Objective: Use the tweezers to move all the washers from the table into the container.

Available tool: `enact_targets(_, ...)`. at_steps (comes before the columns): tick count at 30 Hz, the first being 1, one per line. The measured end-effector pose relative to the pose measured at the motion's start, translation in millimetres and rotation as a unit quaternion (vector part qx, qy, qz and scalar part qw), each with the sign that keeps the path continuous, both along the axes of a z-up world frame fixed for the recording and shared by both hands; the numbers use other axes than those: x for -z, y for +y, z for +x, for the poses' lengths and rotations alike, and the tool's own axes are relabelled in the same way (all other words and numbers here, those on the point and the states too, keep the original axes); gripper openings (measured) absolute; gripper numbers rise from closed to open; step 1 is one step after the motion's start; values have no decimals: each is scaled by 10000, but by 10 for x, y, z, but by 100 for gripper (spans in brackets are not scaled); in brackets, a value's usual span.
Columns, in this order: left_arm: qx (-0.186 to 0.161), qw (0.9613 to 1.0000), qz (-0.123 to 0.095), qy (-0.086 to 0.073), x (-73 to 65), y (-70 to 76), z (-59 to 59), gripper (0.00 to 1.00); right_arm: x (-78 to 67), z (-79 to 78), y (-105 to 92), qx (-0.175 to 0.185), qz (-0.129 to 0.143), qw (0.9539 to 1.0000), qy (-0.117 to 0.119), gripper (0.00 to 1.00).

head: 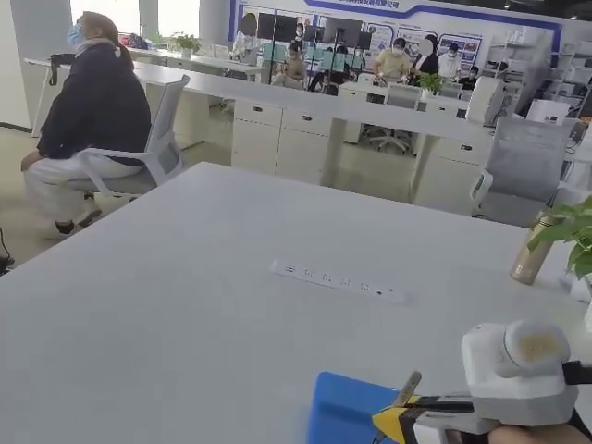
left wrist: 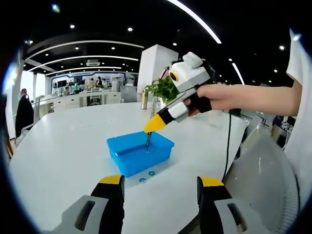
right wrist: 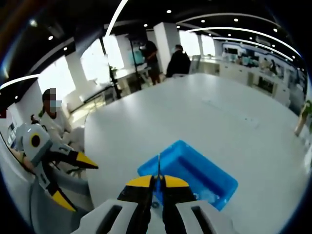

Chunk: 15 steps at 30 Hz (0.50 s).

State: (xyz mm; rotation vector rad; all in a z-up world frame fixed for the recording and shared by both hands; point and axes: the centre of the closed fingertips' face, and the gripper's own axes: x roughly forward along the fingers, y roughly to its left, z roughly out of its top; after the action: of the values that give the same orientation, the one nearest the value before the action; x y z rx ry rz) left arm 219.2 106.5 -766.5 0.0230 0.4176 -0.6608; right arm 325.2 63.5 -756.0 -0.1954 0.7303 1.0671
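- R gripper (right wrist: pixel 156 183): jaws pinched tight on the rear end of the tweezers (left wrist: pixel 147 140). A hand holds it above the blue container (left wrist: pixel 122 160).
- L gripper (left wrist: pixel 161 181): jaws spread wide, nothing btwn them. It hovers over the table (left wrist: pixel 58 146), apart from the container.
- Progress: I'd call it mid-task. Two washers (left wrist: pixel 142 180) lie on the table just beside the container wall that faces the L gripper, so at least those are left.
- Pale specks on the container floor may be washers already in, but they're too small for me to count.
- I can't tell if the tweezer tips carry a washer right now.
- Tweezers: long axis is near upright in the L gripper view, tips pointing down inside the container, approx mid-floor. In the R gripper view they run straight fwd along the jaw line.
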Motion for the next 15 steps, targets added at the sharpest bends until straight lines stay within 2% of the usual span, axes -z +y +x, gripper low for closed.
enact_targets(6, 21, 10000, 32, -4, 7, -1, -1, 59, 92, -283, 59, -241, -1, 9996, 125, 3)
enact_targets(15, 41, 10000, 80, 1, 20, -1, -1, 58, 432, -345, 62, -262, -188, 9993, 213, 3)
